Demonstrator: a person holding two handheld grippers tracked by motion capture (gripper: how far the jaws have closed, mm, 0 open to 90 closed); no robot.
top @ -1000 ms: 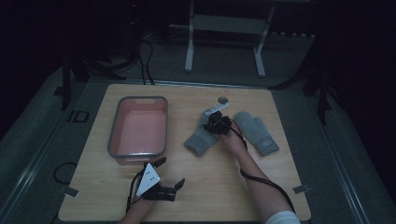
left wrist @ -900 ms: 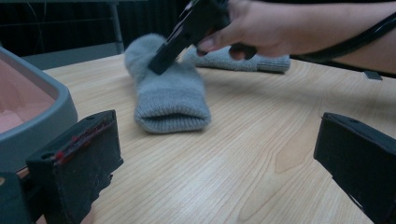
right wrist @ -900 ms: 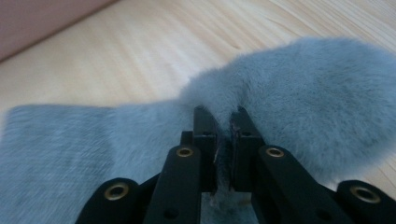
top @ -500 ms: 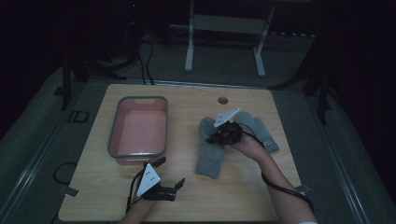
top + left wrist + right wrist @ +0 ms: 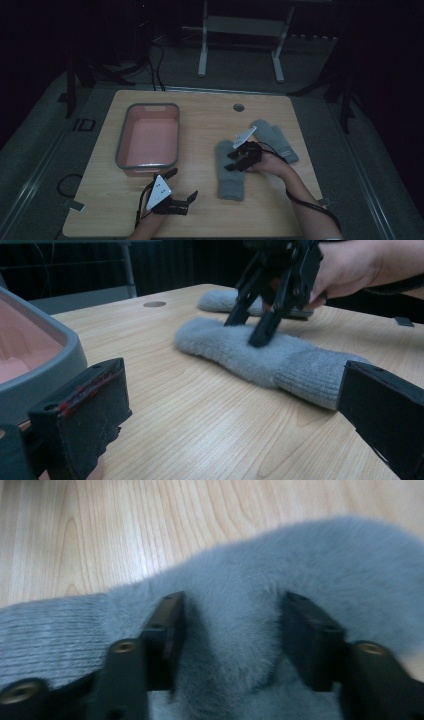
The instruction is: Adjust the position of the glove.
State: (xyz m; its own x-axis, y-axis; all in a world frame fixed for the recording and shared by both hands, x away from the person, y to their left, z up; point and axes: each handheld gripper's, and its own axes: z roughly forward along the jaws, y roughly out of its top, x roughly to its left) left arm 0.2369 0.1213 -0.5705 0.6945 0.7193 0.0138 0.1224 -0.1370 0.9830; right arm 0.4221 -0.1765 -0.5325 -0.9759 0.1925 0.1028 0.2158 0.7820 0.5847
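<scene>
Right hand-held gripper (image 5: pixel 239 162): black, two-jawed, carried in the person's right hand, tips resting on the fluffy grey knitted mitten with ribbed cuff (image 5: pixel 229 169). Its jaws have just been opening; in the right gripper view they stand apart, astride a ridge of the mitten's pile (image 5: pixel 235 630), the pads no longer pinching it. State: released, mitten let go but still between the jaws.

Left hand-held gripper (image 5: pixel 181 192): black, with a grey three-cornered plate on top, parked near the front edge of the desk, jaws spread wide and holding nothing. State: released.

Step in hand, as judged: setting the near mitten down flat and letting go. To do it well, the right jaws should lift straight off the pile without snagging the fibres, so the mitten keeps its place and lies unwrinkled; any sideways pull would likely drag it askew.

Near mitten: lies flat on the light wooden desk (image 5: pixel 205 117), right of centre, cuff toward the person, directly under the right hand-held gripper and well apart from the left one.

Second grey fluffy mitten (image 5: pixel 276 140): lies just beyond and to the right of the first, near it, angled away.

Pink-lined grey rectangular plastic tub (image 5: pixel 120 152): stands on the left half of the desk, just beyond the left hand-held gripper, nothing in it.
</scene>
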